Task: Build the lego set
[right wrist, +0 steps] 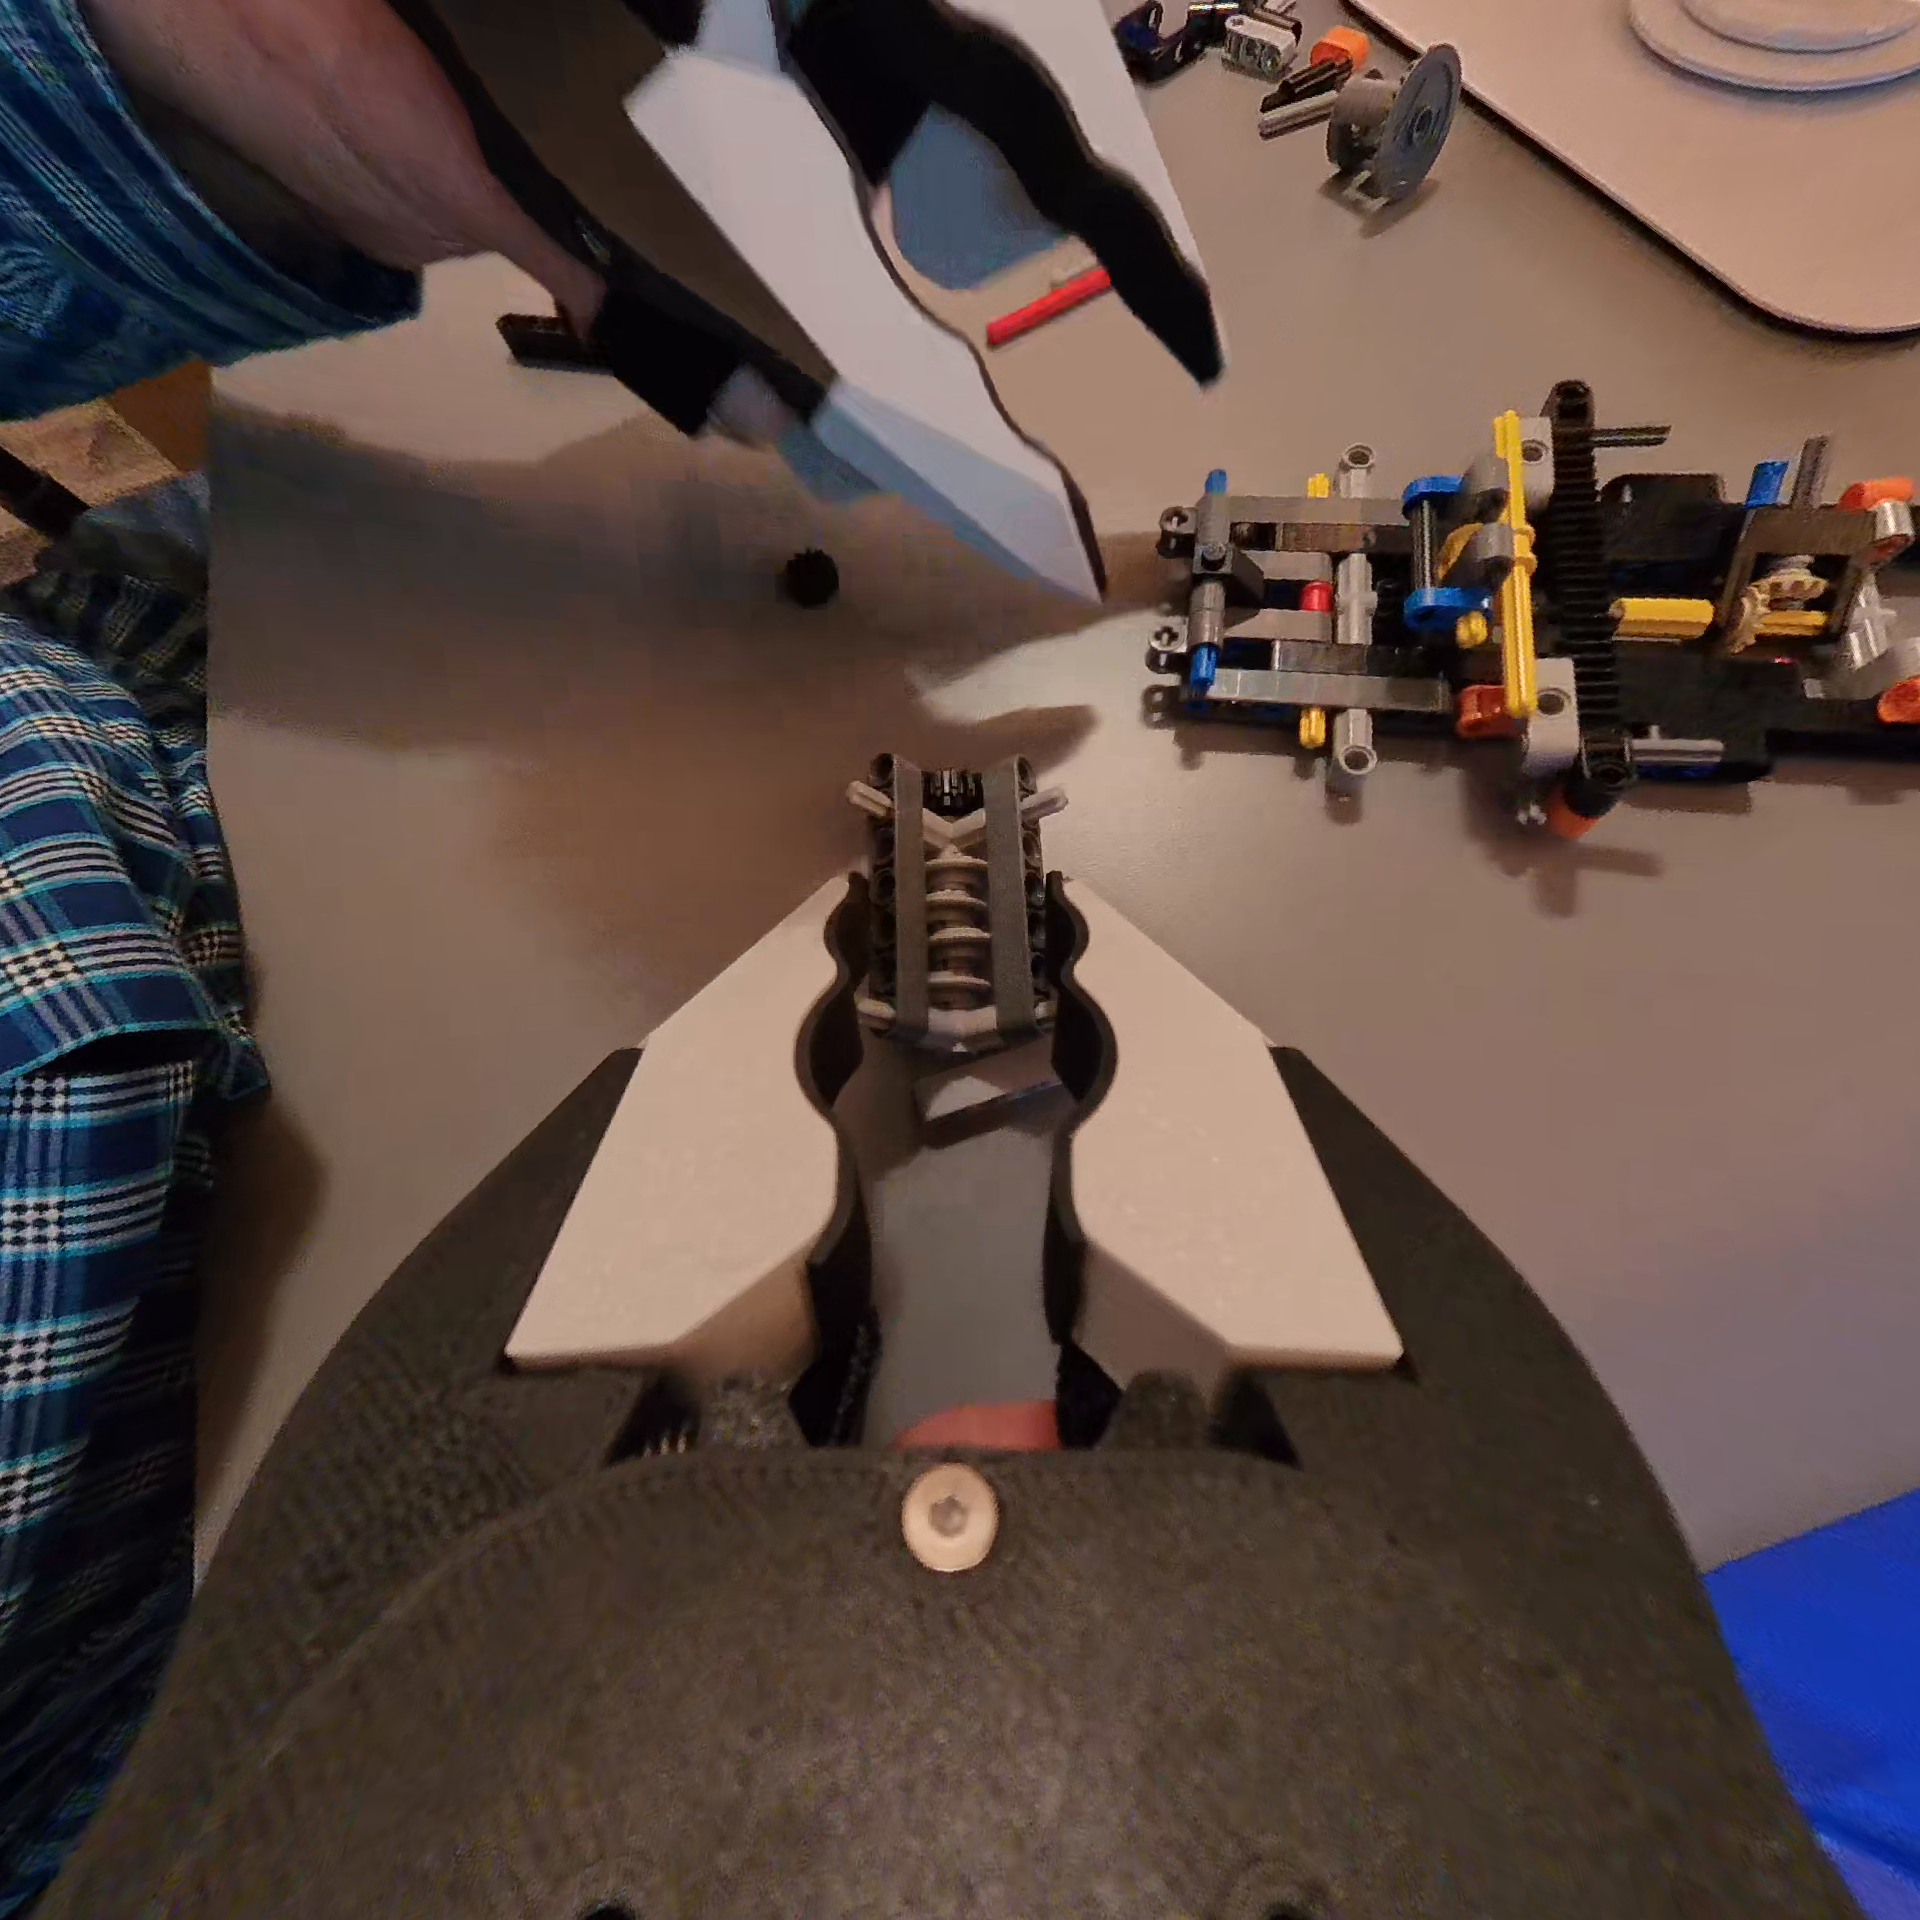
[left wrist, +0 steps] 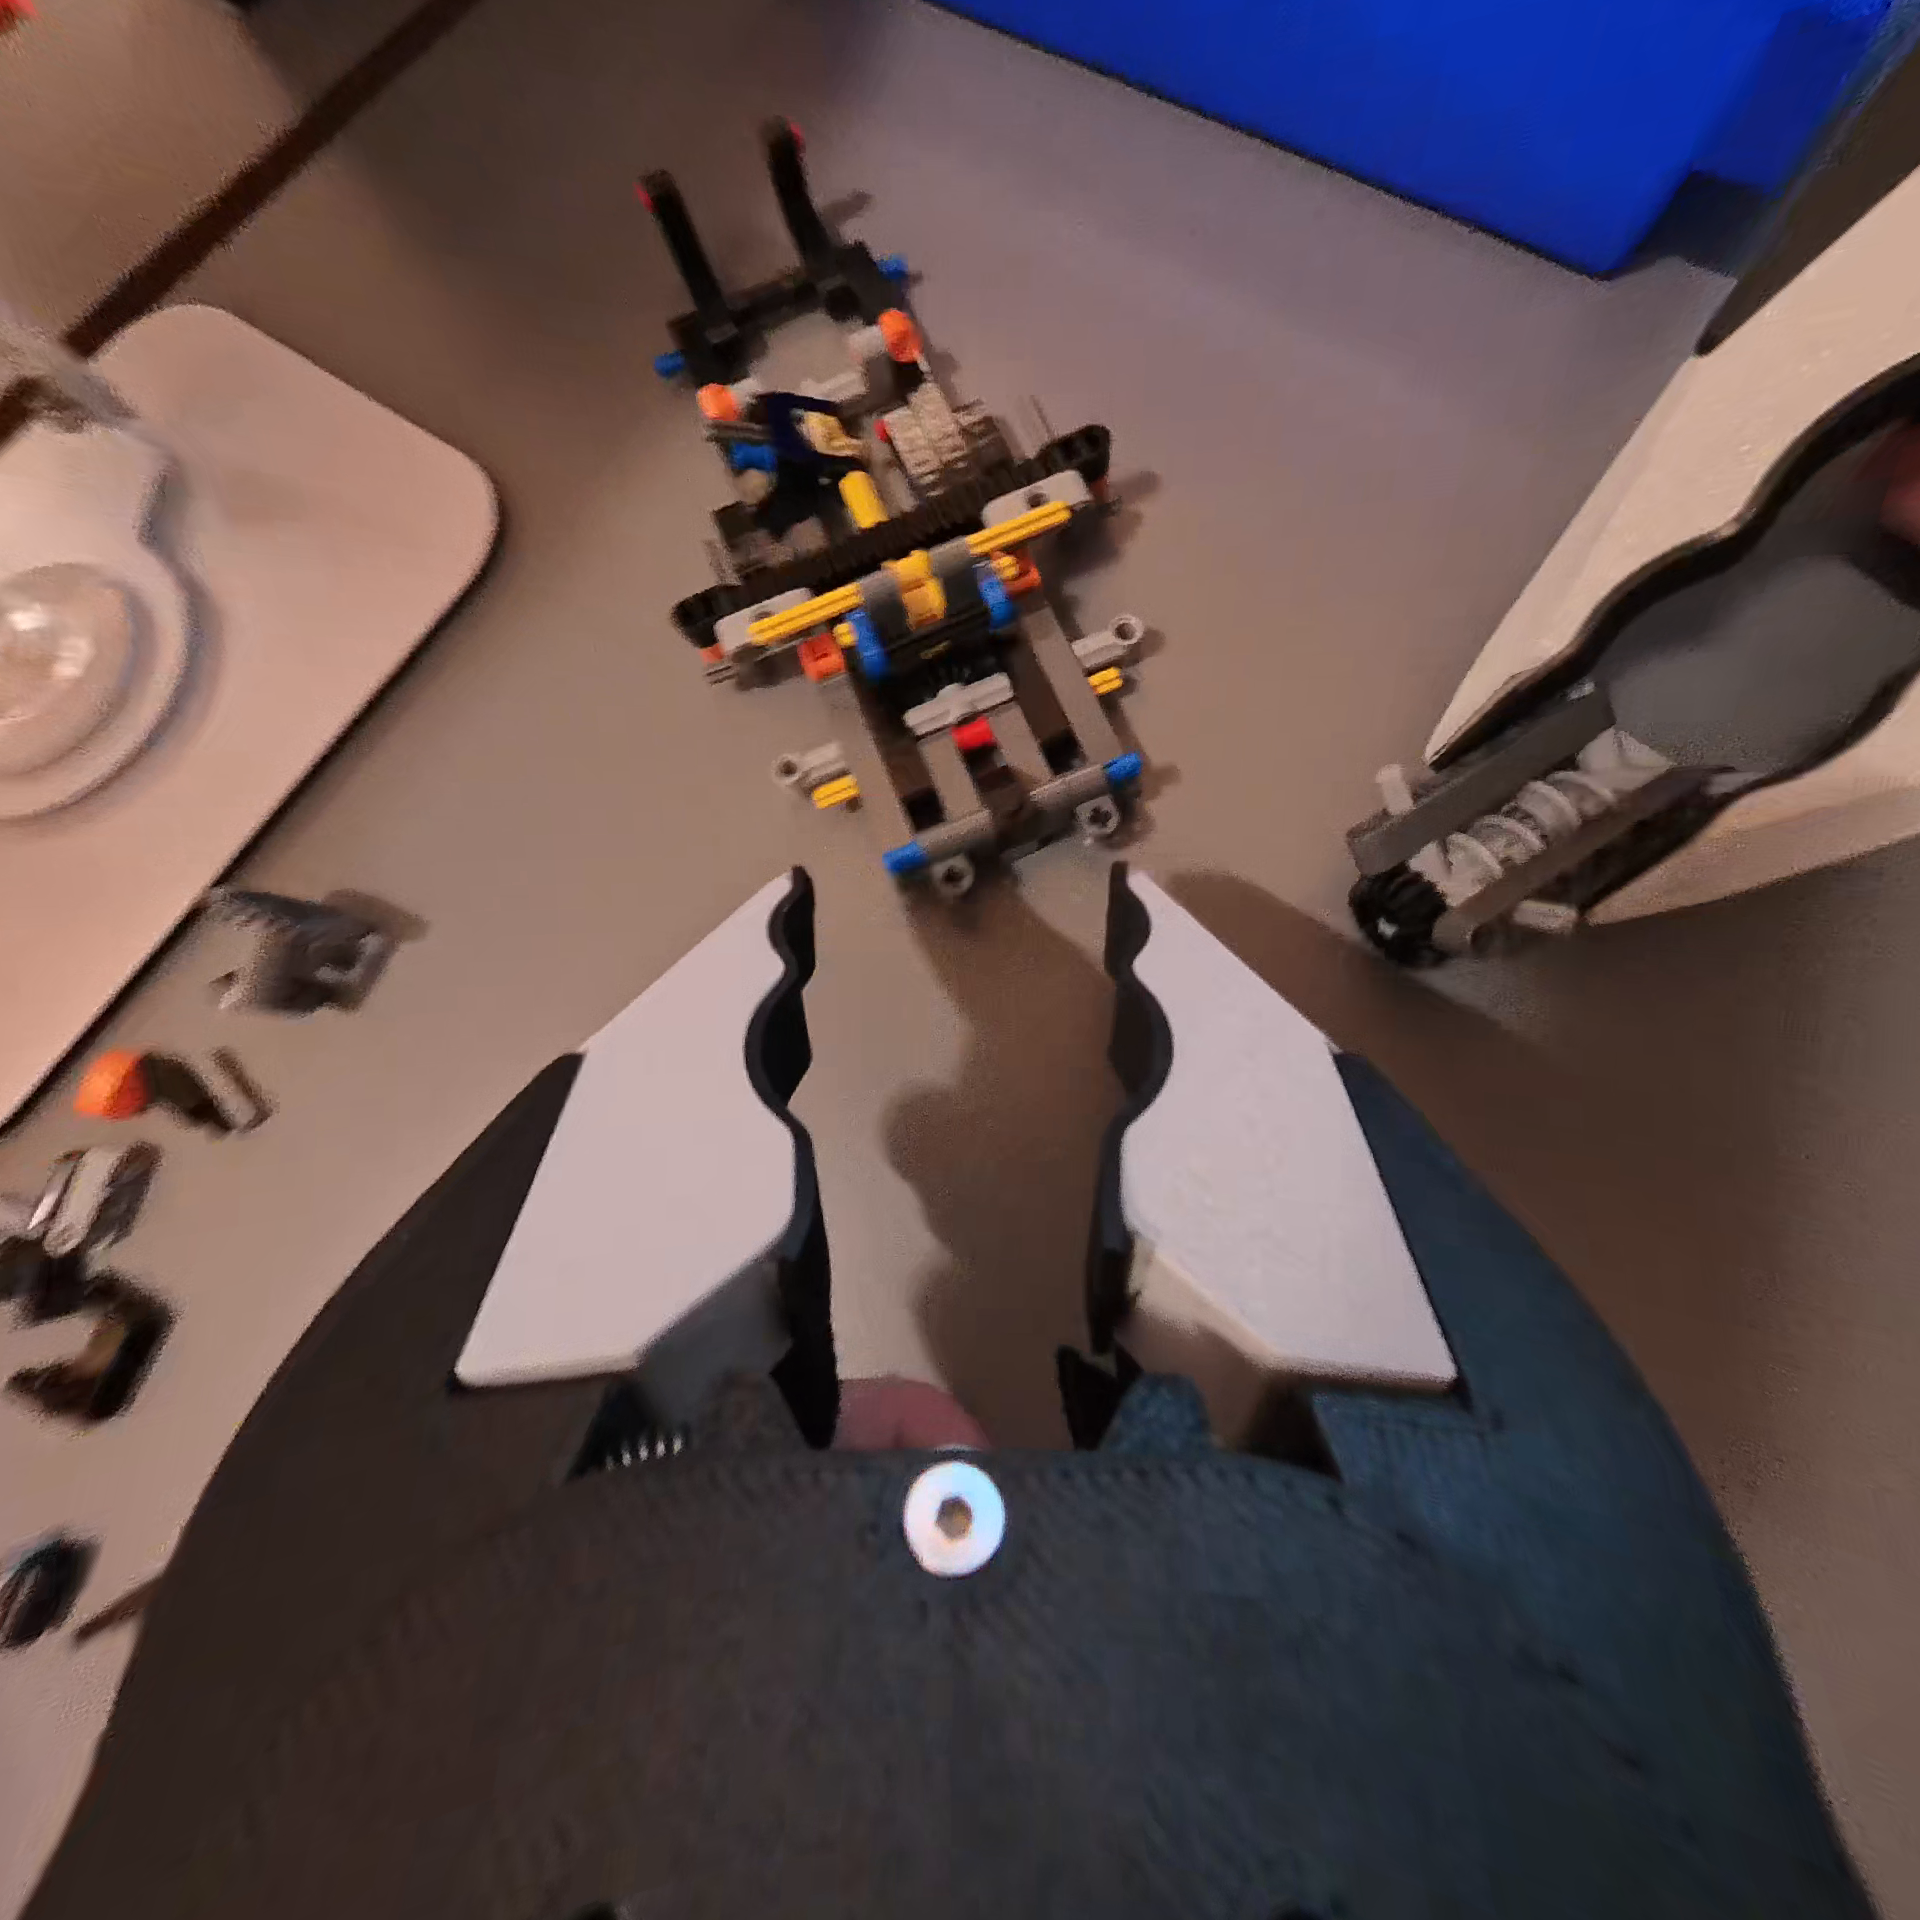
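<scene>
the right gripper [right wrist: 956, 914] is squeezing the small, light engine block [right wrist: 954, 904] by its stiff side bars, while the left gripper [left wrist: 956, 904] is hanging open and empty near the bumpy, easy-to-break car frame [left wrist: 894, 582].

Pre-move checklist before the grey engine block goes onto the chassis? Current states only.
1. Right tool shut on the engine block: ok.
2. Block square between the fingers: ok in the right wrist view.
3. Left tool open and empty: ok.
4. Chassis flat on the table, untouched: ok.
5. Path from block to chassis free of loose parts: ok in the right wrist view.
6. Mounting spot on chassis free: cannot tell.
</scene>
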### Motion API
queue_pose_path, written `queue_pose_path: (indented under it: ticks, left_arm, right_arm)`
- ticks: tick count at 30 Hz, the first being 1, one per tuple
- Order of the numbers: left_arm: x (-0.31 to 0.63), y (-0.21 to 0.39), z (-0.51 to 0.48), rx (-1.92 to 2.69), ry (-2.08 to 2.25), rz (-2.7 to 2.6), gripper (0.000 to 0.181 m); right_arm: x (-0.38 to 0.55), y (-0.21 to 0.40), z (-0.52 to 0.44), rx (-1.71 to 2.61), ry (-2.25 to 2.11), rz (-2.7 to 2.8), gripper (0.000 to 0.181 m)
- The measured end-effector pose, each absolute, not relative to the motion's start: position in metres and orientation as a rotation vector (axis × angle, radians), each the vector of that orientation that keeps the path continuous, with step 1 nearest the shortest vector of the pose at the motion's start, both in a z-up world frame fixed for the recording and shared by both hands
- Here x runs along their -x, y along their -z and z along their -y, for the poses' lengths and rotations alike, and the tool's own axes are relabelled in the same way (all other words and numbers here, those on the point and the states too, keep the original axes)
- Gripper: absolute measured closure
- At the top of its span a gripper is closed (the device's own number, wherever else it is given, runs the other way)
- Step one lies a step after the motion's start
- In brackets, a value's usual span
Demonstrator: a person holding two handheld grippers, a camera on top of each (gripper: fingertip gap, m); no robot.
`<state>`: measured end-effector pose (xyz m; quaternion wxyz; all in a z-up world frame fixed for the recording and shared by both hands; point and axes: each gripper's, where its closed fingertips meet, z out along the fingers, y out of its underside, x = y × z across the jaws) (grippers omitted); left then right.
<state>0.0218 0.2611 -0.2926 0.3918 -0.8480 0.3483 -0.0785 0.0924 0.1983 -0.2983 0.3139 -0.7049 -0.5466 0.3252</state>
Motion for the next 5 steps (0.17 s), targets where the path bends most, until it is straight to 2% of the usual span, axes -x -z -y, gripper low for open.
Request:
queue_pose_path:
  ticks: [1,5]
  left_arm:
    - [-0.011,0.285,-0.259,2.143,0.174,-0.854,0.127]
    - [0.073,0.270,-0.249,2.172,-0.047,-0.713,0.128]
  right_arm:
    - [-0.092,0.298,-0.198,1.859,-0.858,1.441,0.151]
    - [-0.092,0.298,-0.198,1.862,-0.861,1.439,0.151]
